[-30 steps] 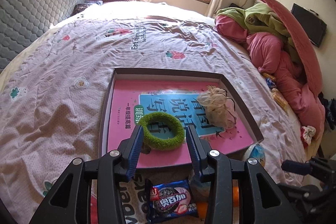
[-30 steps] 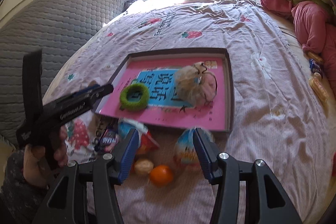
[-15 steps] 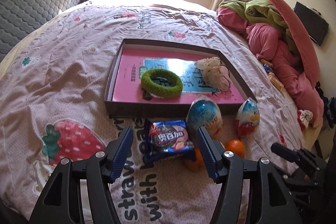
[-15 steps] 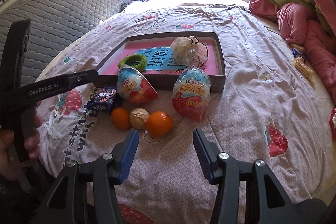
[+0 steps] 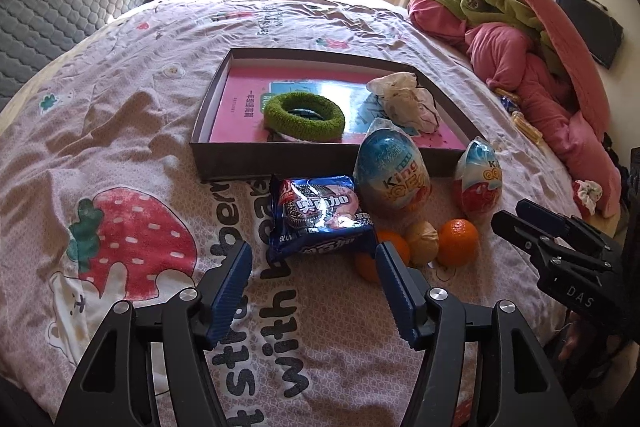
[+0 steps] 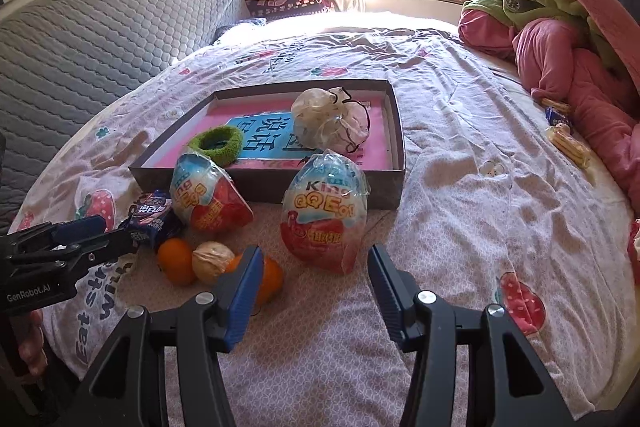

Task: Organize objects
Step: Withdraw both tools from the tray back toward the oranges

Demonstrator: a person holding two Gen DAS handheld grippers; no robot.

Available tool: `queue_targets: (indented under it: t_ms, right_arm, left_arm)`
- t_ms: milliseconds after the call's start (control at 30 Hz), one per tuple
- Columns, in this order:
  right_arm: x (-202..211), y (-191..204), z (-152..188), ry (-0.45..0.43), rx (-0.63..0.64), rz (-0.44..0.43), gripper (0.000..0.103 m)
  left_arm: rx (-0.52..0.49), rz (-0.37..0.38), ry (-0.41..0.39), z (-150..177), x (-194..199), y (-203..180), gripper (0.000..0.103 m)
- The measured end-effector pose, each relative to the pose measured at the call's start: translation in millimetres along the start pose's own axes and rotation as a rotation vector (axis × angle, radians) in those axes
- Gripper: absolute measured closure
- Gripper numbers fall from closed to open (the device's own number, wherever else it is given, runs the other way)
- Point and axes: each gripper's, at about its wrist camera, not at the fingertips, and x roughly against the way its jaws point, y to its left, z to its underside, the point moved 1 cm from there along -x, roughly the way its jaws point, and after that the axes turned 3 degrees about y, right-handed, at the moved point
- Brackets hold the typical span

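Where left view hides it, third orange (image 6: 269, 277), beside right claw (image 6: 316, 293)

A shallow dark box (image 5: 280, 155) lies open on the bed, lined with a pink and blue book. In it rest a fuzzy green ring (image 5: 304, 117), flat, and a crumpled pale pouch (image 5: 404, 99) with a dark drawstring. Just in front of the box, two foil-wrapped toy eggs: one (image 5: 390, 175) leaning against the box wall, the other (image 6: 324, 215) standing near upright. Left of them lies a blue cookie pack (image 5: 320, 213), face up. Nearest, in a tight row, a walnut (image 6: 212, 261) touches an orange (image 6: 176, 261) on one side and another orange (image 6: 268, 279) on the other.
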Motion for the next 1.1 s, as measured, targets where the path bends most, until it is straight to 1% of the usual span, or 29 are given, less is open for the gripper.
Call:
queue_targets:
  t_ms: [33,100,267,400,600,800,933,1100]
  right_arm:
    - [-0.5,-0.5,0.7,0.007,-0.002,-0.007,0.049]
    - [-1.7,-2.0,2.4,0.018,-0.010,-0.010,0.044]
    - [-3.4,-6.8,4.9,0.029,-0.038,-0.031,0.041]
    - [-5.8,-8.1,7.1,0.047,-0.049,-0.041,0.036]
    - [-6.4,-4.8,10.7,0.061,-0.035,-0.040,0.036]
    - [-8.9,6.0,15.7,0.087,0.011,-0.047,0.036]
    - [-11.2,15.6,17.9,0.092,0.055,-0.042,0.036]
    - [-17.4,19.9,18.6,0.107,0.074,-0.034,0.036]
  left_arm:
    - [0.001,0.001,0.004,0.5,-1.5,0.2,0.037]
    - [0.004,0.003,0.011,0.9,-3.7,0.7,0.037]
    - [0.013,0.016,0.019,0.5,-5.7,0.9,0.037]
    - [0.012,0.025,0.029,1.4,-7.1,-1.5,0.037]
    - [-0.014,0.044,0.041,6.2,-8.5,-12.2,0.037]
    - [-0.044,0.060,0.061,12.4,-13.8,-22.6,0.037]
    - [-0.044,0.069,0.057,12.5,-15.4,-24.6,0.037]
    - [-0.034,0.083,0.053,10.8,-17.7,-24.5,0.037]
